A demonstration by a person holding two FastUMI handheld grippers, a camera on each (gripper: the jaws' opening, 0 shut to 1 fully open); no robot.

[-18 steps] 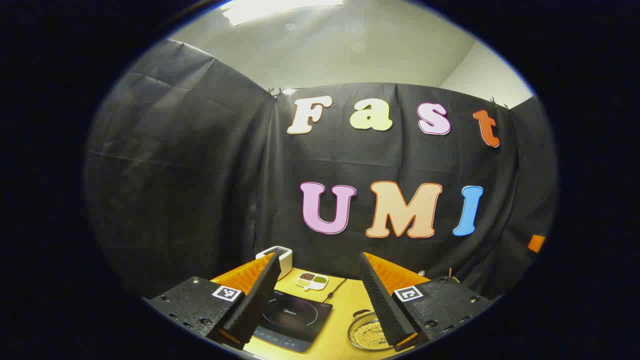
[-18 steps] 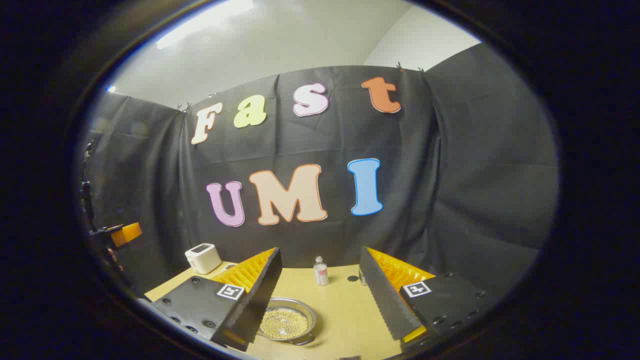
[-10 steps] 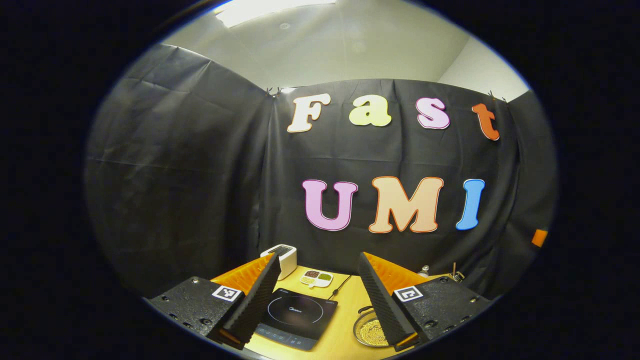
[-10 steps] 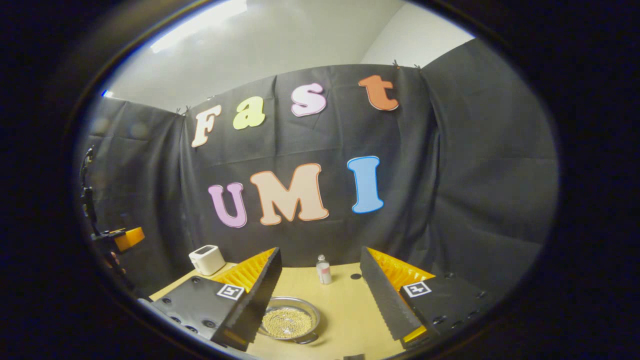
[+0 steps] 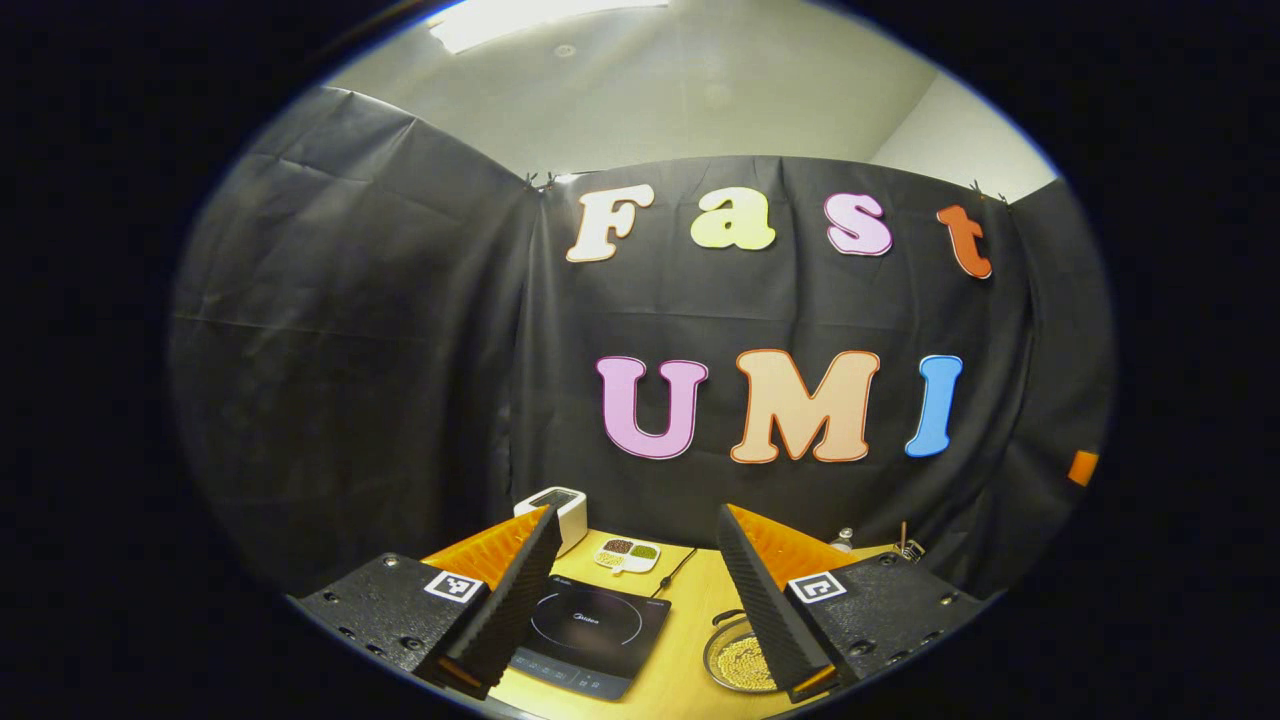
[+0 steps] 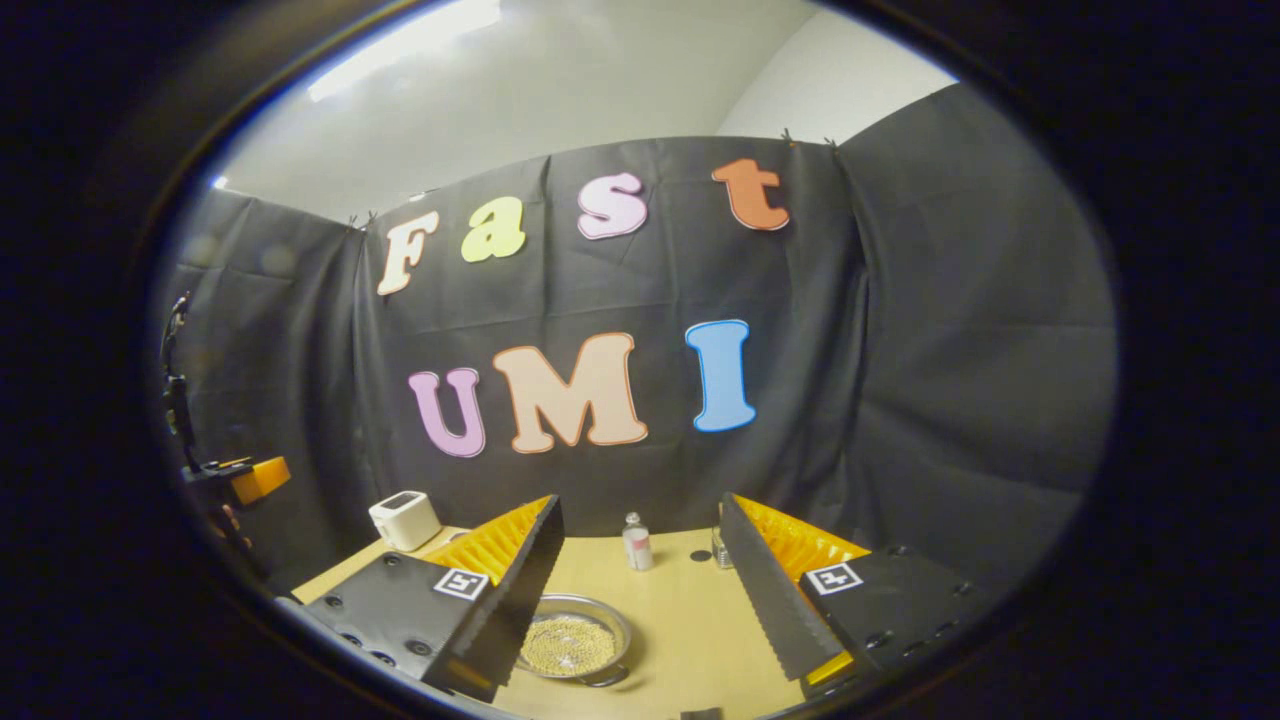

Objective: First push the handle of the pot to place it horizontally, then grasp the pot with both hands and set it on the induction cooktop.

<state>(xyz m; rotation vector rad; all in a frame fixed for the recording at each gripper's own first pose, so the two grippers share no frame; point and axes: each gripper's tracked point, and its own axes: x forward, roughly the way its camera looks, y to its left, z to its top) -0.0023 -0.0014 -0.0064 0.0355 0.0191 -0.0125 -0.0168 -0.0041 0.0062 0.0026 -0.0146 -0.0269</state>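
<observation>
A shallow metal pot (image 5: 738,662) with yellowish grains sits on the wooden table (image 5: 683,640), partly behind my left gripper's right finger; its dark handle (image 5: 729,618) is at its far side. A black induction cooktop (image 5: 592,638) lies just left of it. My left gripper (image 5: 635,515) hangs open above and short of both, with nothing between its fingers. In the right gripper view the pot (image 6: 572,645) lies beside the left finger, its handle (image 6: 606,679) on the near side. My right gripper (image 6: 640,505) is open and holds nothing.
A white appliance (image 5: 558,510) and a small divided dish (image 5: 623,555) stand behind the cooktop, whose cable (image 5: 676,574) runs to the back. A small bottle (image 6: 635,543) and a little jar (image 6: 718,548) stand near the cloth wall. Bare table (image 6: 685,620) lies right of the pot.
Both views shifted slightly: in the left one the cooktop and pot sit a bit farther off than before. Both grippers stayed open. The pot has not moved.
</observation>
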